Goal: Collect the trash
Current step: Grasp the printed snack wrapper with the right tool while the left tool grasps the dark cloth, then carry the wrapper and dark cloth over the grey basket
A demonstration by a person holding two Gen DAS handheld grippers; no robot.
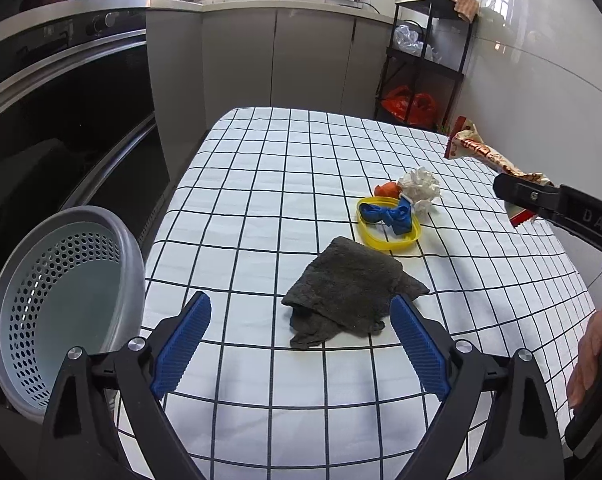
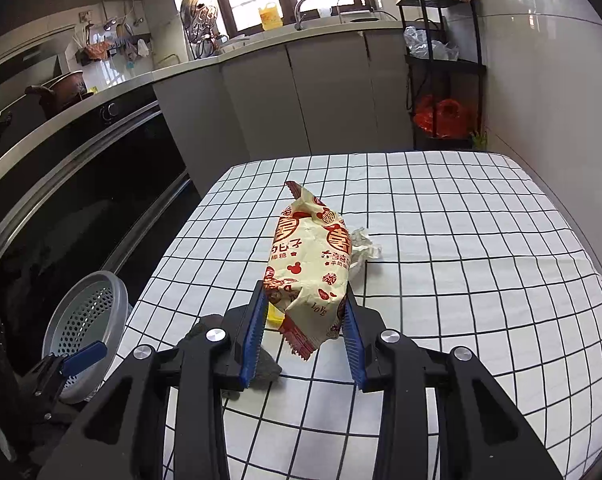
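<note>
**Right wrist view: snack wrapper in grip, basket pending**

Right hand-held gripper (image 2: 305, 320): closed on snack wrapper (image 2: 309, 268), held above checked tabletop (image 2: 481, 240). Left hand-held gripper (image 1: 301, 340): wide open, empty, over grey cloth (image 1: 349, 292). Perforated basket (image 1: 61, 300) sits off the tabletop's left edge. Risk: the light, crinkled wrapper, pinched near one end, may slip or miss the rim.

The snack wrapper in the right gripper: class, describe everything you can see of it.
The snack wrapper is a crinkled cream plastic packet printed with red characters, hearts and "LOVE", its ends red and serrated. The right gripper pinches its lower part between blue ribbed pads, holding it above the checked tablecloth, its long end pointing away. Nothing else visibly touches it.
</note>
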